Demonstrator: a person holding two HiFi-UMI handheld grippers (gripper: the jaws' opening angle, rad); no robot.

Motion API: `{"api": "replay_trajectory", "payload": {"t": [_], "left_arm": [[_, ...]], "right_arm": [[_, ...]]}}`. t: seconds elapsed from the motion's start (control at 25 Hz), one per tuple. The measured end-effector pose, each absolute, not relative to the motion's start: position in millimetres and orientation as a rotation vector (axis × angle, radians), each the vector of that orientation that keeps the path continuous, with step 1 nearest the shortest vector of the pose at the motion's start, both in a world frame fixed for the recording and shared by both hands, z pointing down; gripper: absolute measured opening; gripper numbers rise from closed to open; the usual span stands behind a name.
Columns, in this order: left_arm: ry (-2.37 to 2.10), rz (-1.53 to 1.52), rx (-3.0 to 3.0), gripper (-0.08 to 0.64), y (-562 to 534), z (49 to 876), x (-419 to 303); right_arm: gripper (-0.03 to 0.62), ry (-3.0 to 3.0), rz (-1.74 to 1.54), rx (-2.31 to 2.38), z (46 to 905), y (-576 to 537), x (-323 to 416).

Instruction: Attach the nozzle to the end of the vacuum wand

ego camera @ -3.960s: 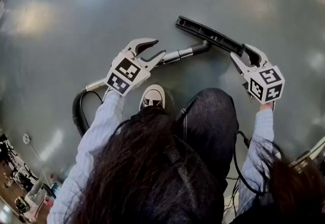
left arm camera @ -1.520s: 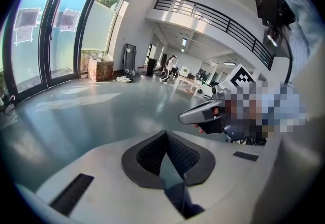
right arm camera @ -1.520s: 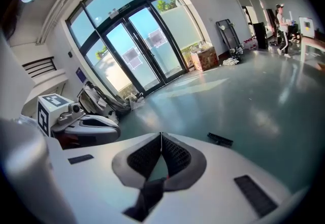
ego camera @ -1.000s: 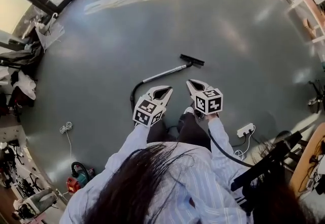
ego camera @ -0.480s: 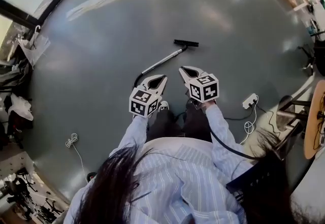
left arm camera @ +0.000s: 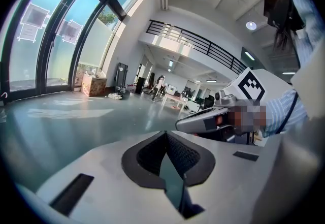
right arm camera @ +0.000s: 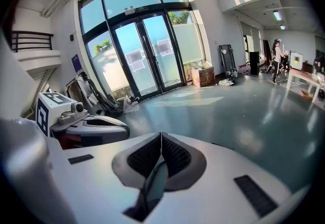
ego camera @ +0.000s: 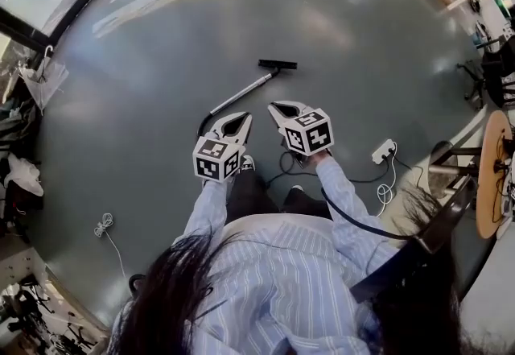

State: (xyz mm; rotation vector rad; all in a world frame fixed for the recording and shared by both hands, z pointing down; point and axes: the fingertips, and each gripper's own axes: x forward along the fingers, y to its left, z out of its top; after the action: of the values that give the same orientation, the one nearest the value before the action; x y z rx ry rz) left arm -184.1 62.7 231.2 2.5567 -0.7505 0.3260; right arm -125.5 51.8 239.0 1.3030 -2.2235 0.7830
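Observation:
The silver vacuum wand (ego camera: pixel 241 94) lies on the grey floor ahead of me, with the black floor nozzle (ego camera: pixel 278 64) sitting at its far end and a black hose (ego camera: pixel 201 125) curving off its near end. My left gripper (ego camera: pixel 245 115) and right gripper (ego camera: pixel 273 107) hang side by side in the air, well short of the wand and touching nothing. Both are shut and empty. In the left gripper view the ribbed pads (left arm camera: pixel 175 154) meet and the right gripper (left arm camera: pixel 210 119) shows beside them. From the right gripper view the pads (right arm camera: pixel 172 154) are also closed.
A white power strip (ego camera: pixel 382 155) and loose cables (ego camera: pixel 380 192) lie on the floor at the right, and a coiled white cable (ego camera: pixel 103 224) at the left. A round wooden table (ego camera: pixel 489 176) and chairs stand at the right edge. Glass doors (right arm camera: pixel 147 55) and clutter line the left.
Four seconds ago both grippers were open, low beside the wand and nozzle. Since then they have shut and come up and away; over the last second they drifted left and the vacuum looks farther off.

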Motion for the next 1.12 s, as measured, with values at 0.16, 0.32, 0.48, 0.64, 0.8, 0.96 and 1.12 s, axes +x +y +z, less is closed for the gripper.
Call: {"api": "replay_trajectory", "payload": {"t": [0.16,0.32,0.48,0.64,0.8,0.96,1.12], "left_arm": [[-0.799,0.302,2.556,0.008,93.1,223.6,-162.3],[-0.861,0.27,2.543,0.006,138.2,219.1,-132.9],[-0.945,0.194,2.475,0.006,190.9,217.1,-109.6],[-1.001,0.197,2.431,0.006,243.4,224.6,-92.6],[-1.061,0.195,2.406,0.006,274.8,221.1,-88.2],[-1.113,0.164,2.395,0.007,290.1,210.4,-95.2],[-1.137,0.165,2.407,0.006,296.6,203.5,-95.5]], "right_arm": [[0.009,-2.265,0.752,1.277,229.3,83.4,-108.2],[0.009,-2.299,0.715,1.229,226.4,134.1,-83.5],[0.009,-2.325,0.662,1.16,226.2,188.4,-58.0],[0.009,-2.333,0.661,1.108,235.0,232.1,-35.4],[0.009,-2.356,0.67,1.072,235.6,259.0,-27.9],[0.009,-2.392,0.639,1.021,229.0,276.0,-37.1],[0.009,-2.413,0.602,0.982,222.8,280.6,-43.5]]}}
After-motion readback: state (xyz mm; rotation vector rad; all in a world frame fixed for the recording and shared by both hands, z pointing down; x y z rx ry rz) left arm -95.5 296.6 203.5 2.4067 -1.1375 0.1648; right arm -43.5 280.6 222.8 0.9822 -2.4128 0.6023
